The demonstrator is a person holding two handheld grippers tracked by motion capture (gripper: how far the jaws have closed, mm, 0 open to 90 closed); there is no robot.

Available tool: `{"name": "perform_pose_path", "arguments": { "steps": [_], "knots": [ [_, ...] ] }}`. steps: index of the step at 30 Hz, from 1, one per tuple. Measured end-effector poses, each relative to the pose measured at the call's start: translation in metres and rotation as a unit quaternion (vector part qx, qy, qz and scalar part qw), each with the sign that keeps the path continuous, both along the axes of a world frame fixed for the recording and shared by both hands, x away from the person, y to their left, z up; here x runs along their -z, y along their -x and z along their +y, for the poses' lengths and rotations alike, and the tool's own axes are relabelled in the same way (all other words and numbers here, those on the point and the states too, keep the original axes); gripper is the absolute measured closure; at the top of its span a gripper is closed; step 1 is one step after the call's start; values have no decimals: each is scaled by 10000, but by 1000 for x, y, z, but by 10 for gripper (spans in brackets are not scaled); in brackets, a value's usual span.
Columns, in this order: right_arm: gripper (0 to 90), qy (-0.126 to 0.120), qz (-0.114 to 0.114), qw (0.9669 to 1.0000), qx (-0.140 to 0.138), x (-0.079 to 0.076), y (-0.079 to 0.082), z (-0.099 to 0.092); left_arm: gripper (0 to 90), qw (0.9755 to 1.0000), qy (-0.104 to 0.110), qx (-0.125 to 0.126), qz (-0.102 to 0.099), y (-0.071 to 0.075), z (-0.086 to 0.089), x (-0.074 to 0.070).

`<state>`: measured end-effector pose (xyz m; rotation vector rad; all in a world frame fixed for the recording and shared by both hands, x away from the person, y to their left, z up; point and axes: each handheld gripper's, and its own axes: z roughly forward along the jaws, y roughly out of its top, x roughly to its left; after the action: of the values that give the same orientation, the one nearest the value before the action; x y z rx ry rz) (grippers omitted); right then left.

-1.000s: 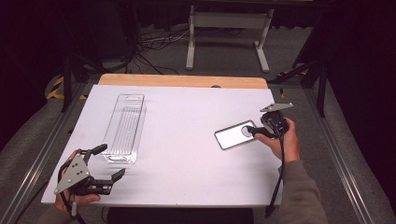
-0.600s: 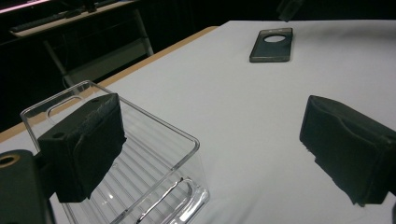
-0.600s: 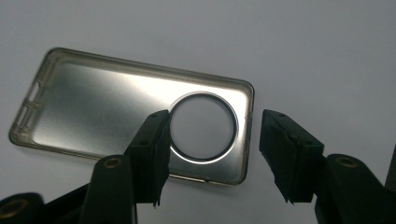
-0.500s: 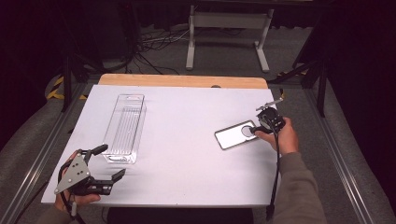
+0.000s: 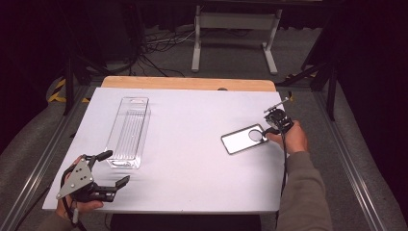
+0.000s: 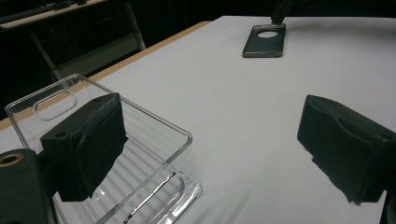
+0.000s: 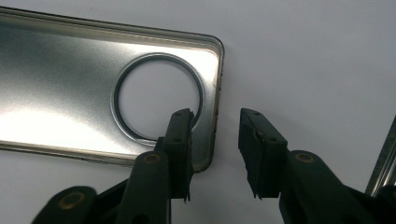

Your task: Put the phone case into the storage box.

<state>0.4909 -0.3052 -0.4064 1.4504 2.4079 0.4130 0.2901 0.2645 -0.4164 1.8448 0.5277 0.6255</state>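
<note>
- Resting at the near left corner of the white table [image 5: 192,159], the left gripper [image 5: 111,169] has its jaws spread wide with nothing between them; in the left gripper view its pads [image 6: 84,140] frame the near end of the clear plastic tray [image 5: 129,132] without touching it.
- Farther in and to the right lies the task's thing, a flat phone case [image 5: 245,138] with a round cut-out near one end, open side up on the bare tabletop, well apart from the tray.
- At the case's far right end the right gripper [image 5: 267,134] points down. Its jaws have just been closing and now straddle the short end wall of the case [image 7: 217,93]: one pad sits inside, by the round opening [image 7: 156,95], the other outside over the table. A gap remains, so nothing is pinched yet.
- To do the grasp well, I would keep the inner pad low, against the case floor, and close squarely on the thin wall rather than on the corner, where it could slip out.
- Closing slowly matters: the case is light and slick, so an uneven squeeze may skate it across the table.
- Lifting should wait until both pads bear on the wall.
- Beyond the table stands a wooden board edge [image 5: 187,83].
</note>
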Motion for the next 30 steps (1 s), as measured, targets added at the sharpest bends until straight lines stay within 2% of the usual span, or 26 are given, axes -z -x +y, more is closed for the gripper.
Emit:
{"name": "perform_pose_path", "arguments": {
  "steps": [3, 6, 10, 15, 21, 24, 30],
  "knots": [
    [738, -47, 43, 10000, 2, 2, -2, -3, 90, 10000, -12, -6, -3, 1, -1, -1],
    [757, -71, 170, 9998, 13, 6, -3, -4, 93, 10000, -4, 7, 4, 1, -2, -2],
    [787, -203, 185, 9996, 33, 8, -3, -5, 96, 10000, -26, 33, 49, 1, -2, -2],
    [861, -76, 205, 9998, -8, 9, -6, -2, 96, 9999, -56, 30, 139, 0, -2, 0],
    [887, 59, 155, 9999, -46, 10, -7, 2, 101, 9998, -57, 60, 160, -2, -3, 1],
    [895, 64, 111, 9999, 25, 11, -6, 2, 101, 9998, -74, 60, 180, -2, -3, 2],
    [898, -220, -2, 9990, 391, 13, 0, -1, 102, 9997, -143, 83, 206, -2, -5, 2]
  ]
}}
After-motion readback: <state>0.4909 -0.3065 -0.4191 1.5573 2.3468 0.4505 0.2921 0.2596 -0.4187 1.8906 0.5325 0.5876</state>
